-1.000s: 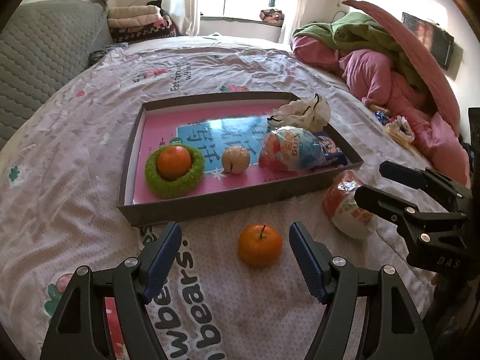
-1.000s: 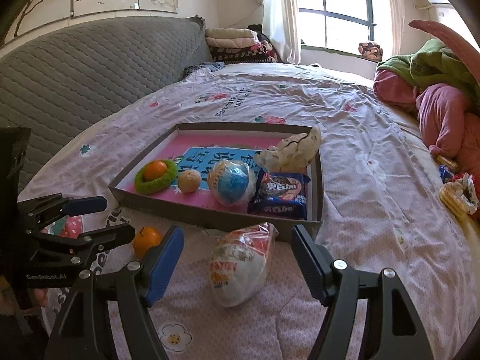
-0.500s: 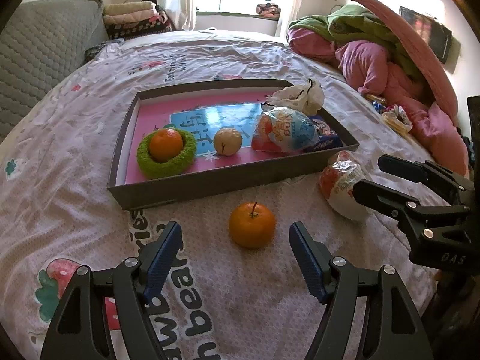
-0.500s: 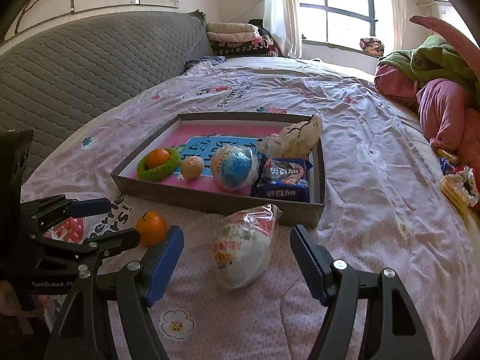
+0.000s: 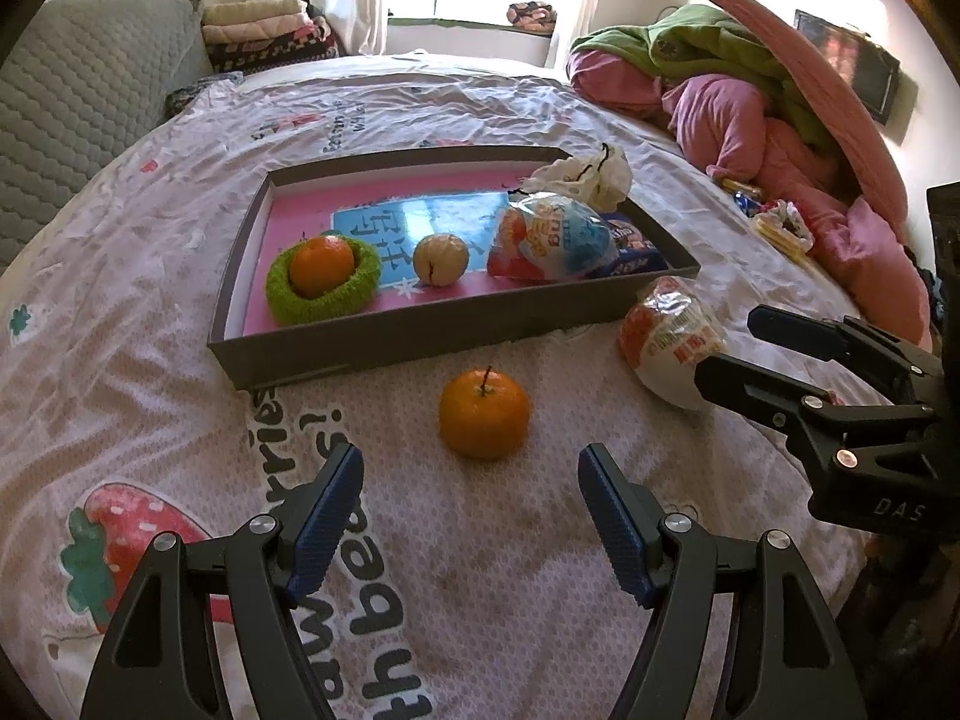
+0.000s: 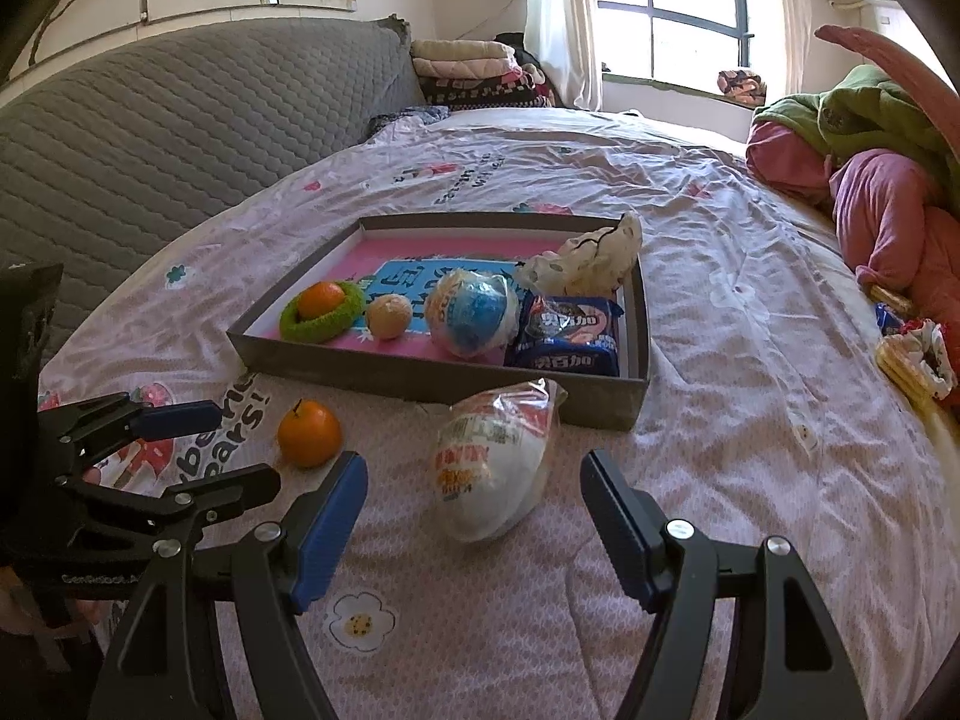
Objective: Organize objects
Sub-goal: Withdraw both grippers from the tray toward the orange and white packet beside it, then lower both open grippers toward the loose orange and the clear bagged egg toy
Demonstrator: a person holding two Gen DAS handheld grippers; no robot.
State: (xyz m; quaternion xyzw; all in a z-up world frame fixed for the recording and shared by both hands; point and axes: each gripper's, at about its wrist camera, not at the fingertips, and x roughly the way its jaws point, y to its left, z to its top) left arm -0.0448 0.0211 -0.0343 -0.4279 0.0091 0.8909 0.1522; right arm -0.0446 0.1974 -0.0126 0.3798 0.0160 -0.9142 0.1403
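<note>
Left wrist view
left gripper (image 5: 471, 519): fingers spread wide, nothing held, above bedsheet (image 5: 180, 120)
loose orange (image 5: 484, 413): on the sheet, just ahead between the fingers, untouched
tray (image 5: 420, 339): behind the orange; holds green ring (image 5: 324, 294) with an orange inside, a pale round fruit (image 5: 440, 259), a blue egg packet (image 5: 555, 237)
right gripper (image 5: 735, 348): at right, parted, beside white-orange packet (image 5: 675, 339)

Right wrist view
right gripper (image 6: 474, 519): released, empty
white-orange packet (image 6: 495, 468): on the sheet between the fingers, just before the tray (image 6: 444, 378)
left gripper (image 6: 243, 444): at left, parted, near loose orange (image 6: 309, 433)

Black claw (image 5: 471, 507), blue ribbed pads (image 5: 324, 519), silver screws
</note>
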